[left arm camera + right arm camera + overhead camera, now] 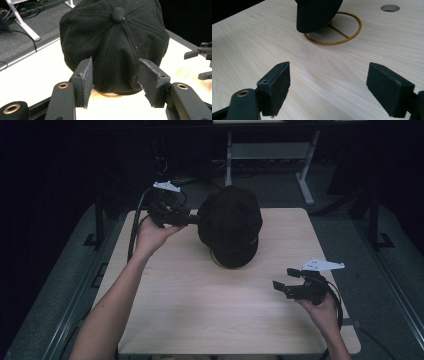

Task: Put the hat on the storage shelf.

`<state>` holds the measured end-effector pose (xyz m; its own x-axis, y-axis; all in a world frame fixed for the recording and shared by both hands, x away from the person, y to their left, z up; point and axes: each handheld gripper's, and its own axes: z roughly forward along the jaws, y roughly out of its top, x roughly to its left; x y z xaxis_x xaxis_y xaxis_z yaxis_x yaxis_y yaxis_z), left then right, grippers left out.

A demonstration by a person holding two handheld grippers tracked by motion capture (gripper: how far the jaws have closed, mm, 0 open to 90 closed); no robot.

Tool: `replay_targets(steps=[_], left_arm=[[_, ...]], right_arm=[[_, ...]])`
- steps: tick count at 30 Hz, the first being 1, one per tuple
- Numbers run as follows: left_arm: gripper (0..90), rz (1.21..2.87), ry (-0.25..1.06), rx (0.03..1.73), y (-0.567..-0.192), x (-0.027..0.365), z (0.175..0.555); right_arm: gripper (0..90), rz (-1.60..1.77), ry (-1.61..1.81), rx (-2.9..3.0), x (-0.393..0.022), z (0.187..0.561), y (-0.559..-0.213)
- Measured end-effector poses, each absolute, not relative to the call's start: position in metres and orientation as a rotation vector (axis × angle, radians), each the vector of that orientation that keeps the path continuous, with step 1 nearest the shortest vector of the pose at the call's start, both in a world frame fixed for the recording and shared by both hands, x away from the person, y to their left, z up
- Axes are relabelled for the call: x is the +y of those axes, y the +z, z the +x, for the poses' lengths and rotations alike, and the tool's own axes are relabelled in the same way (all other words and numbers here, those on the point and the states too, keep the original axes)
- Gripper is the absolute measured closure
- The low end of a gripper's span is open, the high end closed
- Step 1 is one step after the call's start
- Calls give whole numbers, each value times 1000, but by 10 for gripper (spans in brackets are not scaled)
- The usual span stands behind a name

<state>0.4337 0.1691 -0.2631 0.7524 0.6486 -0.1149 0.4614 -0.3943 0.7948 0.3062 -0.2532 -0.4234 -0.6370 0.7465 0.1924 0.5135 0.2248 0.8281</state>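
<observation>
The left claw (pixel 115 82) stands released, its jaws set either side of the black cap's (pixel 113 42) lower back edge; the pads look just clear of the cloth, though the dark fabric makes contact hard to judge. The cap sits on a gold wire stand (pixel 337 32) on the bench (pixel 200 305), directly ahead of that claw. The right claw (pixel 328 87) is released too, nothing between its jaws, with the stand's ring ahead and well apart.
</observation>
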Motion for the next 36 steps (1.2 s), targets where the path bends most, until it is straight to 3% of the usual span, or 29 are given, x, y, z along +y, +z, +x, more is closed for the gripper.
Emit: replay_targets(steps=[36], left_arm=[[307, 1996, 270, 870, -303, 217, 380]], right_arm=[[191, 1167, 1333, 2264, -244, 302, -421]])
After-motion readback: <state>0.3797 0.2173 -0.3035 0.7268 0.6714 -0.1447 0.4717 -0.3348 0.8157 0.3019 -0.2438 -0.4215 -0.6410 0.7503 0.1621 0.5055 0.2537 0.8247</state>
